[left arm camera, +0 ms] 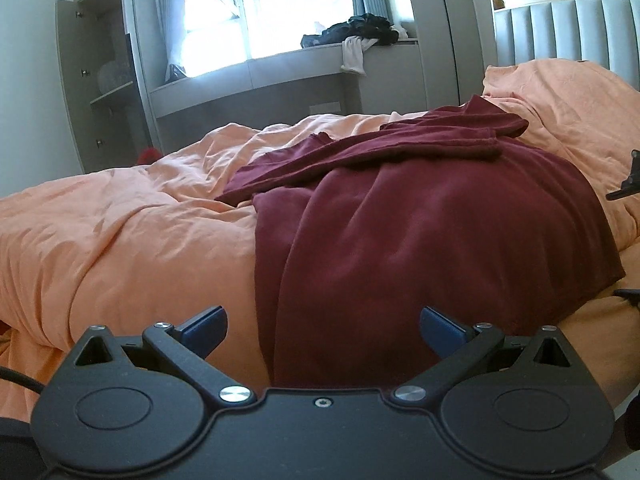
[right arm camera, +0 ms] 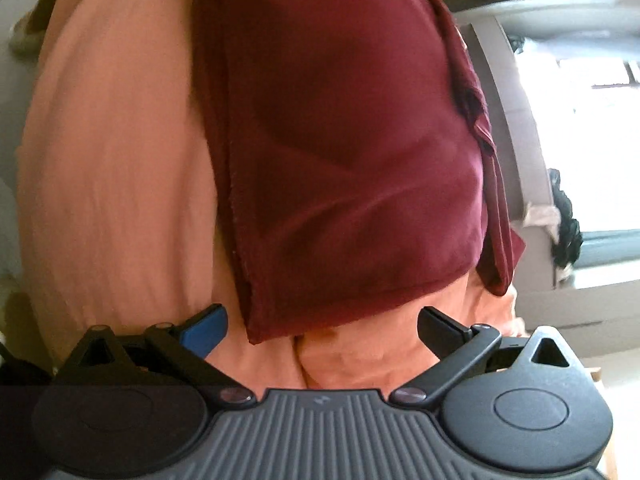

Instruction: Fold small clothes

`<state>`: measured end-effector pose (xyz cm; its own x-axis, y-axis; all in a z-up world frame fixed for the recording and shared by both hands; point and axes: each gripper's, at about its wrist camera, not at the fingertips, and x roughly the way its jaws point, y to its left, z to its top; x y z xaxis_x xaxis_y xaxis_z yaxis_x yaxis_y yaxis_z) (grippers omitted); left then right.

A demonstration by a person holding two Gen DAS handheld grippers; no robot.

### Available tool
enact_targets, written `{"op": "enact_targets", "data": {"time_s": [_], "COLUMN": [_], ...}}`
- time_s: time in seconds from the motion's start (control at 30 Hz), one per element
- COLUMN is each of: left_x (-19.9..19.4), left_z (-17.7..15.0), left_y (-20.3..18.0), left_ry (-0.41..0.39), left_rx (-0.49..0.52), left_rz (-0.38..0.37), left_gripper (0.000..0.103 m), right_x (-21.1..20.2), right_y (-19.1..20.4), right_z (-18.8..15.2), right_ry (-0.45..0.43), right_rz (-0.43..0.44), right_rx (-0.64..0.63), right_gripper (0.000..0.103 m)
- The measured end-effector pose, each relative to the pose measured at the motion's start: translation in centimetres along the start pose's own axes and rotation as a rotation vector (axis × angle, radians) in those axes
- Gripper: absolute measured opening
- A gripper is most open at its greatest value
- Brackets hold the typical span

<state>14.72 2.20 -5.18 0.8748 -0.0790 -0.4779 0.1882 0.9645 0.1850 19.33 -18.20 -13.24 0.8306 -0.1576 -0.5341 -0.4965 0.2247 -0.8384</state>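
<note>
A dark red shirt (left arm camera: pixel 420 216) is seen spread on an orange bed cover (left arm camera: pixel 120 232), partly folded: one sleeve is laid across the upper part of the body, and a long lengthwise fold is visible along the side nearest the left view's centre. The cloth is draped over a rise in the bedding, with its near edge hanging toward the camera.

The left gripper (left arm camera: pixel 323 330) is held low at the near edge of the bed, its fingers spread wide apart with nothing between them. The shirt's near edge is seen just ahead, in the gap between the two blue-tipped fingers (left arm camera: pixel 208 330); contact cannot be confirmed.

In the right wrist view the scene is turned sideways and slightly blurred. The right gripper (right arm camera: pixel 322 330) is likewise spread wide and nothing is pinched. The shirt's (right arm camera: pixel 340 140) corner is found just ahead of the fingers, closer to the blue-tipped one (right arm camera: pixel 204 330), with bare orange cover (right arm camera: pixel 120 160) directly between them.

Beyond the bed, a bright window (left arm camera: pixel 256 8) is noted, with a pile of dark and white clothes (left arm camera: pixel 356 36) on the ledge below it. An open cabinet (left arm camera: pixel 100 72) stands at left, and a padded grey headboard (left arm camera: pixel 568 32) at right.
</note>
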Motion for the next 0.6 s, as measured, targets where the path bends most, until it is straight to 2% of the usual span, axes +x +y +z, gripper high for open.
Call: {"op": "enact_targets", "data": {"time_s": [0.17,0.3,0.37,0.43,0.47,0.57,0.6], "left_x": [0.1,0.1,0.1,0.1,0.1,0.0,-0.1], "left_z": [-0.1,-0.3,-0.3,-0.2,-0.2,-0.2,-0.2], "left_y": [-0.3,-0.5,-0.6,-0.6,-0.5,-0.4,-0.4], "left_ry": [0.004,0.014,0.016,0.015,0.014,0.012,0.010], "left_rx": [0.012,0.010,0.013,0.015,0.016,0.010,0.010], "left_rz": [0.003,-0.001,0.001,0.004,0.006,0.009,0.009], "left_gripper": [0.102,0.102,0.102,0.102,0.102,0.102,0.102], "right_x": [0.2,0.7,0.7,0.7,0.8,0.4,0.2], "right_y": [2.0,1.8,1.7,1.4,1.5,1.5,1.5], "right_z": [0.4,0.1,0.0,-0.3,-0.4,-0.4,-0.4], "right_ry": [-0.044,-0.044,-0.053,-0.054,-0.054,-0.064,-0.064], "right_rz": [-0.032,0.023,0.017,-0.030,-0.063,-0.070,-0.071], "right_rx": [-0.108,-0.091,-0.090,-0.105,-0.117,-0.124,-0.137], "right_gripper": [0.100,0.088,0.079,0.055,0.051,0.046,0.041]}}
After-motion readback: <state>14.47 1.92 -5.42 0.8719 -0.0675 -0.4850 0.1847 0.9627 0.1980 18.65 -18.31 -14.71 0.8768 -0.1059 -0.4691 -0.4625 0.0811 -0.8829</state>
